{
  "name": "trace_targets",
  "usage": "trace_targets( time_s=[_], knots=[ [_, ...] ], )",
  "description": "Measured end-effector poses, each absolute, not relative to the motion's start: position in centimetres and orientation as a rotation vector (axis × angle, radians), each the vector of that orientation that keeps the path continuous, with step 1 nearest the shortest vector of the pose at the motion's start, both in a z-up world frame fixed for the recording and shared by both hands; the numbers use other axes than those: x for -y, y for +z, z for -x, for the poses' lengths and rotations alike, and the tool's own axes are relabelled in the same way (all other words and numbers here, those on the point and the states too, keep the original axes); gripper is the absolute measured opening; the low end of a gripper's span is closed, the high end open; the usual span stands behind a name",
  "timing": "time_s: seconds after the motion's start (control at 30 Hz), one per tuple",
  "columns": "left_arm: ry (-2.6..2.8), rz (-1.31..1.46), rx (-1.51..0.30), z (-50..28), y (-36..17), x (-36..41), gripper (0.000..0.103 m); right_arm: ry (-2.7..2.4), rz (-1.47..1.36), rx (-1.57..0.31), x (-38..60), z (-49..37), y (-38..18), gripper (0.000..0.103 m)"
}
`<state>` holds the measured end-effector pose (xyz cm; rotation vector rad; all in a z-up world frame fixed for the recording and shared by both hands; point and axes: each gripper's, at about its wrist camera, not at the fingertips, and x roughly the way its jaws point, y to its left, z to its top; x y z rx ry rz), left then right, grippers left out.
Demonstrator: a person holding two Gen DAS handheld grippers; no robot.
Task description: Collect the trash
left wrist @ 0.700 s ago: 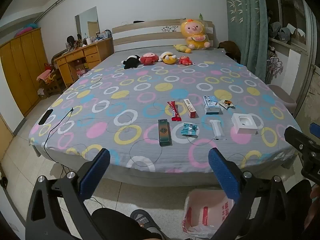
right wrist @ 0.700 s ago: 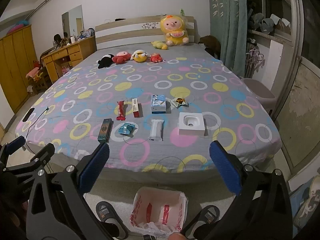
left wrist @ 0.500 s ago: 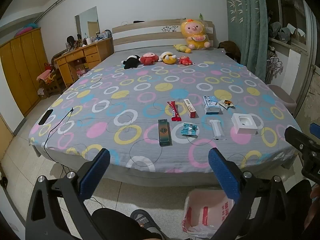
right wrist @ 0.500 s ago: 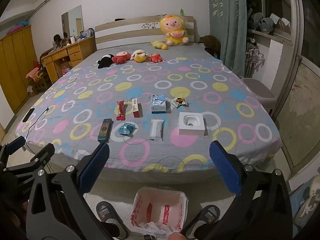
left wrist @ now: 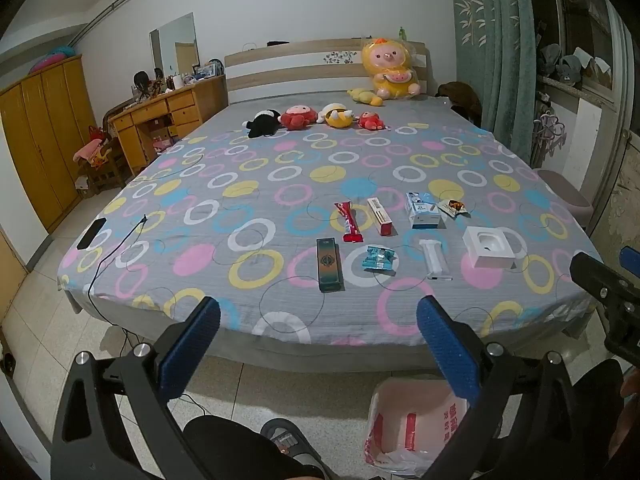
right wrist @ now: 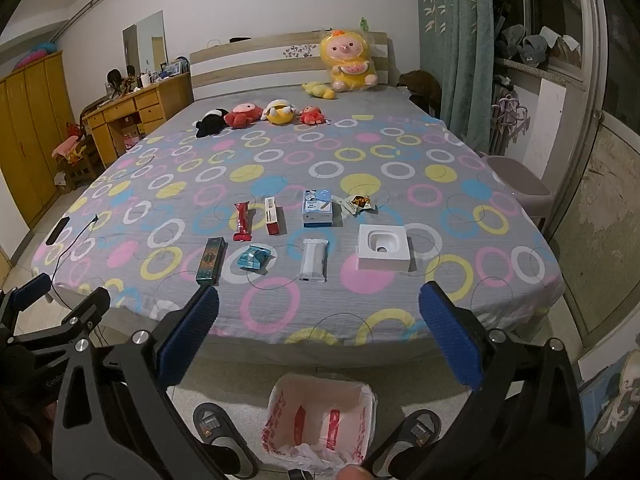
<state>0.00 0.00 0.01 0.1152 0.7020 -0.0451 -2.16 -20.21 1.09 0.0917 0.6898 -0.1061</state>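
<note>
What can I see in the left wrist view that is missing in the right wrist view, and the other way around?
Only the left wrist view shows the right tongs at its right edge. Only the right wrist view shows the left tongs at its left edge, and both slippers beside the trash bag. Both show the bed with eight trash items in two rows, for example the white box and the teal wrapper, and the plush toys behind.

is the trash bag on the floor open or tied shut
Open. The bag stands at the foot of the bed with its mouth spread wide; the right wrist view looks straight into it, with crumpled plastic at the bottom.
</note>
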Motion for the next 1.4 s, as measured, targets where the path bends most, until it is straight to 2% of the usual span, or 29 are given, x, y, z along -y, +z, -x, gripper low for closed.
trace_targets(
  time_s=[1.4],
  knots=[
    [-0.042, -0.120, -0.703, -0.01, -0.01, 0.00, 0.097, -0.104, -0.095, -0.691, 20.58, 2.18, 1.20, 0.098]
  ],
)
